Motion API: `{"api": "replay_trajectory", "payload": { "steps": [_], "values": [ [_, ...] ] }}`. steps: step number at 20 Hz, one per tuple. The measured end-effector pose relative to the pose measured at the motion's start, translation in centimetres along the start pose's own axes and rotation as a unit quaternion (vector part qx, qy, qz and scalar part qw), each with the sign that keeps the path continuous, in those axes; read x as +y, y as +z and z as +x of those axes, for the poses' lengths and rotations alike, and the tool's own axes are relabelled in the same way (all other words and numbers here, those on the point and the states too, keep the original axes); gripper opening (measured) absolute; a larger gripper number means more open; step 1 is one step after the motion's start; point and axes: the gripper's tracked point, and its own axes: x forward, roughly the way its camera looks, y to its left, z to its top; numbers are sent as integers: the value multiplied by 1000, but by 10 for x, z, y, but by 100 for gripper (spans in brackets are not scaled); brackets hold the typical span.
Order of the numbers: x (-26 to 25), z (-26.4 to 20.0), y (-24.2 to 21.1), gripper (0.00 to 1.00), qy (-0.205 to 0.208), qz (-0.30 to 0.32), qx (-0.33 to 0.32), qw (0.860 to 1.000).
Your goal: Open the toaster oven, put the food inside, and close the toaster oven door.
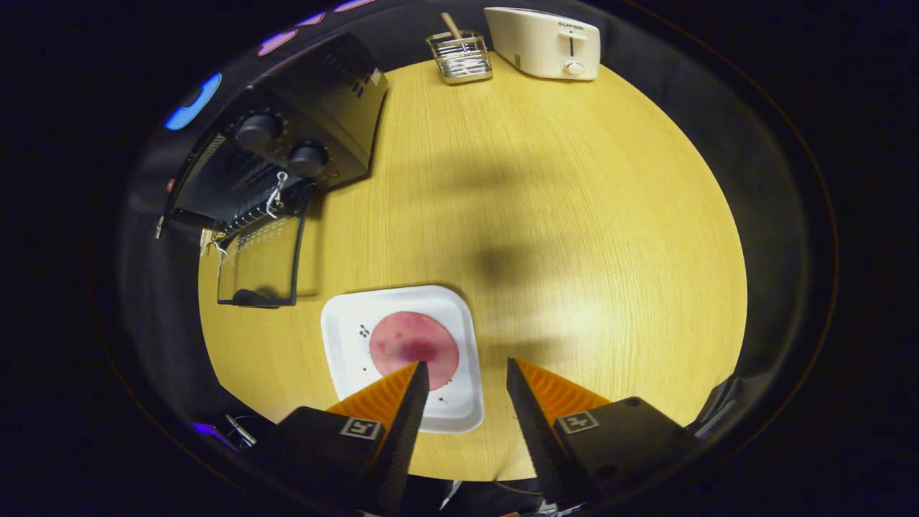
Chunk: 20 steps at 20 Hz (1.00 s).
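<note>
A black toaster oven [301, 136] with two knobs stands at the far left of the round wooden table [574, 215]. Its glass door [262, 262] lies folded down open toward me, and the rack shows inside. A round pink slice of food [414, 345] rests on a white square plate [344, 337] just ahead of my fingers. My gripper [467, 373] hovers open above the plate's near right edge. The left fingertip [416, 377] overlaps the food in view, the right one is over bare table. Nothing is between the fingers.
A cream pop-up toaster [546, 43] and a wire holder [459, 56] with a wooden stick stand at the table's far edge. Dark booth cloth surrounds the table. A shadow falls across the table's middle.
</note>
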Motion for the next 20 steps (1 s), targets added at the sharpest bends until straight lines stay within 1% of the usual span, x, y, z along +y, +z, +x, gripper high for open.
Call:
{"api": "replay_trajectory", "payload": {
  "steps": [1, 3, 4, 5, 6, 7, 8, 9, 12, 13, 16, 20],
  "values": [
    [-1, 4, 0, 68, -1, -10, 6, 1000],
    [-7, 17, -1, 50, -16, -24, 13, 999],
    [-6, 18, -3, 35, -12, -20, 21, 999],
    [-4, 20, -6, 24, -12, -17, 29, 999],
    [-4, 24, -5, 21, -12, -21, 30, 999],
    [-5, 28, -8, 21, -7, -33, 27, 999],
    [-11, 43, -3, 14, 2, -33, 29, 999],
    [-13, 31, 2, 8, 10, -32, 28, 999],
    [-8, 27, -3, 7, 45, -34, 31, 998],
    [-9, 29, -3, 5, 62, -31, 32, 997],
    [-6, 27, -8, 5, 116, 15, 40, 992],
    [-3, 23, -29, 5, 193, 97, 53, 975]
  ]
}}
